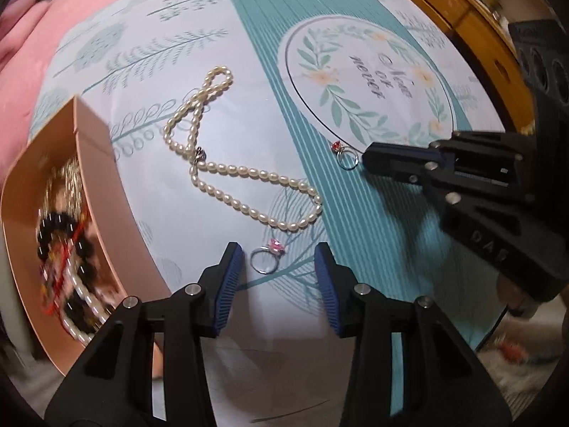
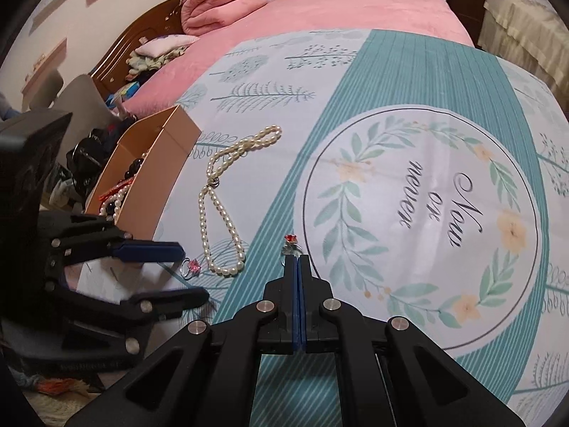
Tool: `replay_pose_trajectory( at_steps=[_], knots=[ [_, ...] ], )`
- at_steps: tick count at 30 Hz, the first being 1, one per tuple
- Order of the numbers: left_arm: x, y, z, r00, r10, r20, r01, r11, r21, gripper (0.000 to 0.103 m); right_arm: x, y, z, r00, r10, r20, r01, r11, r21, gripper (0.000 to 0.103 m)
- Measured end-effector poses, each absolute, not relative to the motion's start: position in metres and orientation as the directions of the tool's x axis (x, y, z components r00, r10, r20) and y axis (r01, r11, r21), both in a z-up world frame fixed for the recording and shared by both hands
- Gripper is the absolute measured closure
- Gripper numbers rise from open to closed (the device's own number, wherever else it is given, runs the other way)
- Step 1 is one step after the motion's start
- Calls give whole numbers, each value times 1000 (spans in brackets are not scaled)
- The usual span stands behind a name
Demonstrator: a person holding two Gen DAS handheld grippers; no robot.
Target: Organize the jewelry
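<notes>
A silver ring with a pink stone (image 1: 267,257) lies on the printed cloth between the tips of my open left gripper (image 1: 280,254); it also shows in the right wrist view (image 2: 190,267). My right gripper (image 2: 298,258) is shut on the band of a silver ring with a red stone (image 2: 291,242), which shows in the left wrist view too (image 1: 344,156). A long pearl necklace (image 1: 227,170) lies looped on the cloth beyond the pink ring. A tan jewelry box (image 1: 89,192) at the left holds beads, pearls and chains.
The printed cloth (image 2: 409,213) with a round floral emblem covers a pink bed (image 2: 355,10). A folded pink quilt (image 2: 217,3) and a wooden headboard stand at the far end. Wooden furniture (image 1: 473,28) stands beyond the cloth's right edge.
</notes>
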State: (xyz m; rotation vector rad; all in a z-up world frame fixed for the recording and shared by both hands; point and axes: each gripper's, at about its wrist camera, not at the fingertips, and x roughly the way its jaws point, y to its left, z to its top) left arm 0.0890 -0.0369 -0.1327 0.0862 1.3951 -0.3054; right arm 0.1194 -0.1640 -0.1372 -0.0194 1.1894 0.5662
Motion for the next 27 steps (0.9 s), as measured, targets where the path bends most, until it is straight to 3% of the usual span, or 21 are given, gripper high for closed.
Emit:
replay_pose_trajectory(
  at_steps=[7,15,18,27],
  knots=[
    [100,-44,-134,107,-123,-987,446,893,-63,73,116,-172,-136,258,415,-872,-400,868,294,102],
    [104,-44,-134,127,-126,-984,503,863,-45,74,122,-173,-133,265,423,-866,-386,870,307,102],
    [103,-44,-134,149,-123,-981,515,857,-30,90,125,-171,-135,264,419,-869,-383,872,304,102],
    [92,-46,-135,173,-119,-978,535,845,-8,96,122,-173,-134,269,425,-865,-381,871,310,102]
  ],
)
